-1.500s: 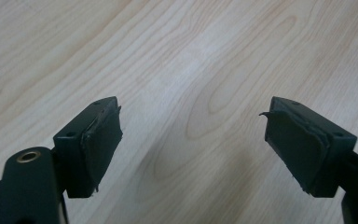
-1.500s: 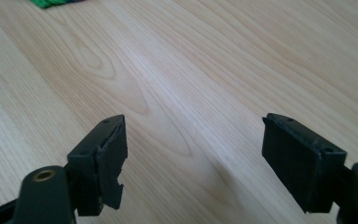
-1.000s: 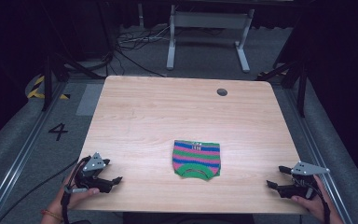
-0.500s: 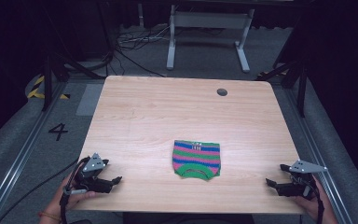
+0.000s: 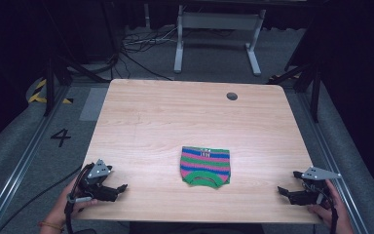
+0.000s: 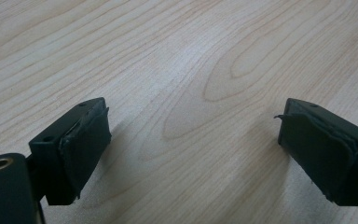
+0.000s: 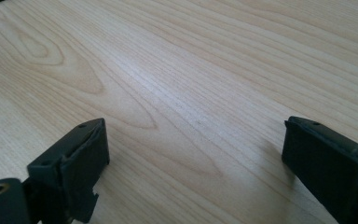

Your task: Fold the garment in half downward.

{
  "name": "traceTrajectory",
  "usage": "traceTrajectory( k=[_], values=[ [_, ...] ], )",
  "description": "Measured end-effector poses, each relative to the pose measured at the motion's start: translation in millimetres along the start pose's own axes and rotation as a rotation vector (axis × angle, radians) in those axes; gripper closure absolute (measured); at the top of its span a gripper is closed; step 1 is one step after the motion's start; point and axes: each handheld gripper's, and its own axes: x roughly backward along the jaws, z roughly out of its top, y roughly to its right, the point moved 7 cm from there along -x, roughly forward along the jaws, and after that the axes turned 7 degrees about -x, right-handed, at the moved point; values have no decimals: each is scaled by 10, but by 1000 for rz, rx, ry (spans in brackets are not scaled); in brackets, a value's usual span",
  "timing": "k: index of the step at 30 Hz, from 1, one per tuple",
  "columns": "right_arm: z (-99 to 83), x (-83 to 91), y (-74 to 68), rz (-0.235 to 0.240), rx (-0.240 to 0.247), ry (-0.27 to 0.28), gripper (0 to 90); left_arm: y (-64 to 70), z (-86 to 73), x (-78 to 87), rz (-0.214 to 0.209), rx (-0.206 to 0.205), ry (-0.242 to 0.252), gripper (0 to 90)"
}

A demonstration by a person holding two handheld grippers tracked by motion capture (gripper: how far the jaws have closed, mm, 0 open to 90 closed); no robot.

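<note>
Lying folded near the counter's (image 5: 146, 117) front middle, the striped knit garment (image 5: 205, 166) is not being touched. Left gripper (image 5: 118, 190) and right gripper (image 5: 285, 191) are being held at the near corners, fingers (image 6: 81, 144) spread wide and empty; any handling is judged not yet begun or already finished.

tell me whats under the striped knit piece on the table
The striped knit piece lies flat on the bare wooden table, with nothing poking out around its edges. Whatever may sit beneath the fabric is covered, so that cannot be seen.
</note>
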Motion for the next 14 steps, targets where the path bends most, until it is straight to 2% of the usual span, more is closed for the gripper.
traceTrajectory(
  k=[14],
  values=[
    [1, -6, 5, -3, -5, -5, 51, -22, -1, -29, 18, 34, -32, 2]
  ],
)
